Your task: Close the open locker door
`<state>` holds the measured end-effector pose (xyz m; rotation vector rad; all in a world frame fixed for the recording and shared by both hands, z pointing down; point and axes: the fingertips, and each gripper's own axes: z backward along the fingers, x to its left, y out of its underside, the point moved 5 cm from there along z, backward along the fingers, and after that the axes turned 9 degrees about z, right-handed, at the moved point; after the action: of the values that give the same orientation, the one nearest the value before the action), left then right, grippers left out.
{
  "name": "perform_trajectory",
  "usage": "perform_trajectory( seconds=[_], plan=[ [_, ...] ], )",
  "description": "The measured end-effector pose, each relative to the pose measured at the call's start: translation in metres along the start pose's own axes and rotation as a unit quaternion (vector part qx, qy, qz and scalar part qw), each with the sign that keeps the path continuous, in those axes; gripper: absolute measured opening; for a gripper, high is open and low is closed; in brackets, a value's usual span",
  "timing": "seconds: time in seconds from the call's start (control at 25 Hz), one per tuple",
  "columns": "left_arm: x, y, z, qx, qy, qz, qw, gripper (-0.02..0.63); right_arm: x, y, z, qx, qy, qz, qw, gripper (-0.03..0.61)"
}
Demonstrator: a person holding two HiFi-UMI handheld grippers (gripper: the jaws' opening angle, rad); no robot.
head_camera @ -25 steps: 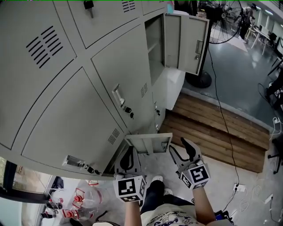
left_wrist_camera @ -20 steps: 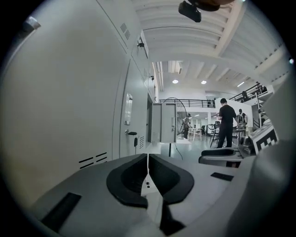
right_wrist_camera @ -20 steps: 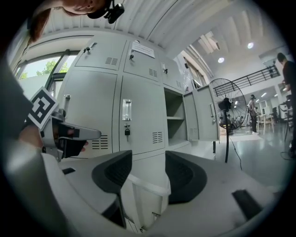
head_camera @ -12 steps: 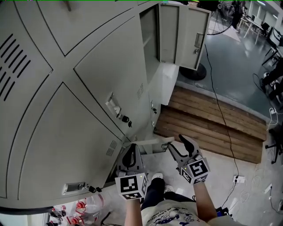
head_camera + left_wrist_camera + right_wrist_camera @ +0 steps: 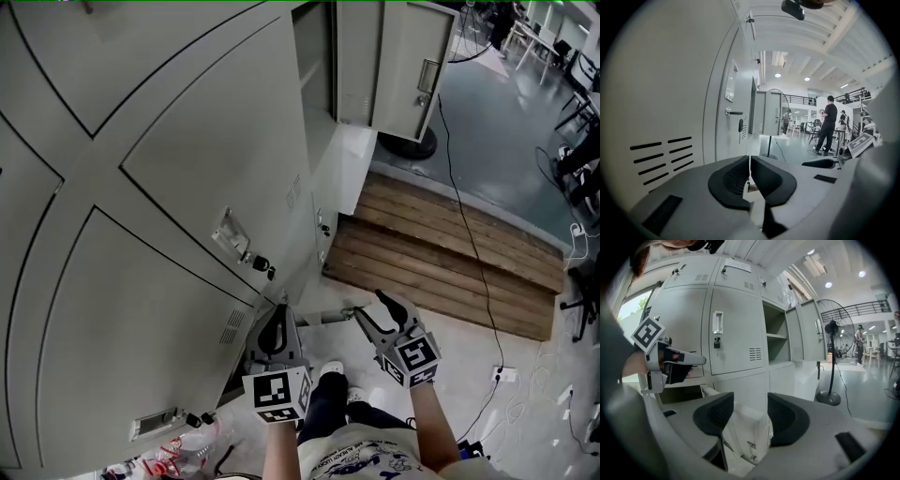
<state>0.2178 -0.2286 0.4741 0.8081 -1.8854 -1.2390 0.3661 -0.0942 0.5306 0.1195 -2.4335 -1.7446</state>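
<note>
Two grippers low beside locker bank (image 5: pixel 169 187). Your left gripper (image 5: pixel 749 161): jaws almost together, thin slit only, nothing held; locker face just to its left. Your right gripper (image 5: pixel 749 404): jaws wide apart, open locker door (image 5: pixel 746 427) standing edge-on between them, ahead of the pads and clear of both.

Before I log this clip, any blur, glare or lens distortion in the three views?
Head view: sharp and evenly lit, the lockers bowed by the wide lens. Left gripper view: fisheye circle with black corners; the near locker front is washed out pale and the fingers look soft. Right gripper view: same dark rim, a bright window at left, lockers crisp.
</note>
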Motion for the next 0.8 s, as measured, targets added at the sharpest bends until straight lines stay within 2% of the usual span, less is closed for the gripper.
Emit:
perform_trajectory(
  seconds=[0.2,0.72,0.8],
  plan=[
    [0.001,0.006,-0.007,0.01,0.002,0.004,0.9999,0.014,-0.004,0.015,-0.009,0.018,-0.026,-0.009,0.999,0.225],
    [0.004,0.015,-0.017,0.023,0.004,0.01,0.9997,0.014,-0.009,0.031,-0.021,0.051,-0.095,0.028,0.994,0.225],
    [0.004,0.016,-0.017,0.024,0.003,0.01,0.9997,0.014,-0.008,0.032,-0.022,0.051,-0.102,0.033,0.993,0.199]
  ],
)
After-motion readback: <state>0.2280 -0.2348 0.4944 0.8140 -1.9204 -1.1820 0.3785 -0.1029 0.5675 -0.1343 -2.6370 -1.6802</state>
